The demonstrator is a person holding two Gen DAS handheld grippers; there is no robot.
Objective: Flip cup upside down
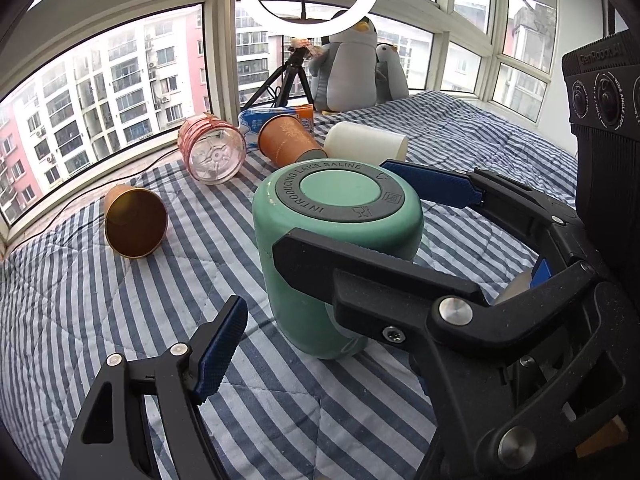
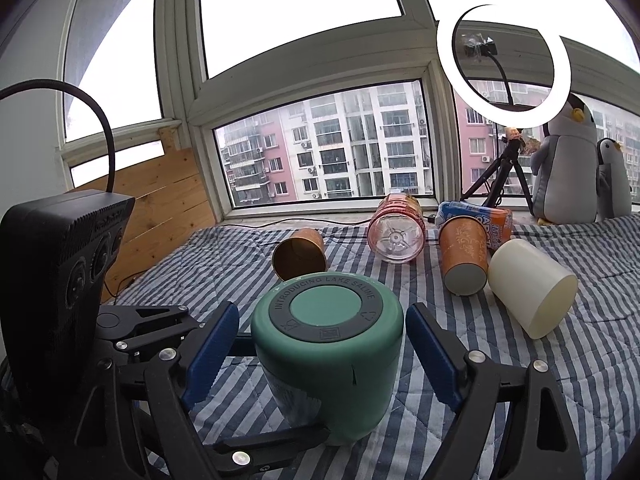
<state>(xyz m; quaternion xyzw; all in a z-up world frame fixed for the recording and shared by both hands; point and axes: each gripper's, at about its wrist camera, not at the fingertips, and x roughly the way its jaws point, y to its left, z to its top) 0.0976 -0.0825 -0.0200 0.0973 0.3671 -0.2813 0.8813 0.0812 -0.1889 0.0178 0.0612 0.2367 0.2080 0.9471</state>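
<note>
Fingers of the right gripper (image 2: 322, 354) stand spread beside the inverted green cup (image 2: 328, 356), gaps showing at both sides. Left gripper (image 1: 340, 312) is released too, bedspread (image 1: 120, 320) bare beneath.

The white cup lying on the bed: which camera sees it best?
The right wrist view: the white cup lies in full sight, unobstructed on the striped bedspread. The left wrist view shows it farther off, partly behind the green cup.

1. My left gripper (image 2: 280, 384) is matte black linkage with silver rivets and blue textured fingers (image 2: 208, 356).
2. My right gripper (image 1: 352, 216) matches; its black camera housing (image 1: 600, 92) reads "GenRobot", with round wide-angle lenses.
</note>
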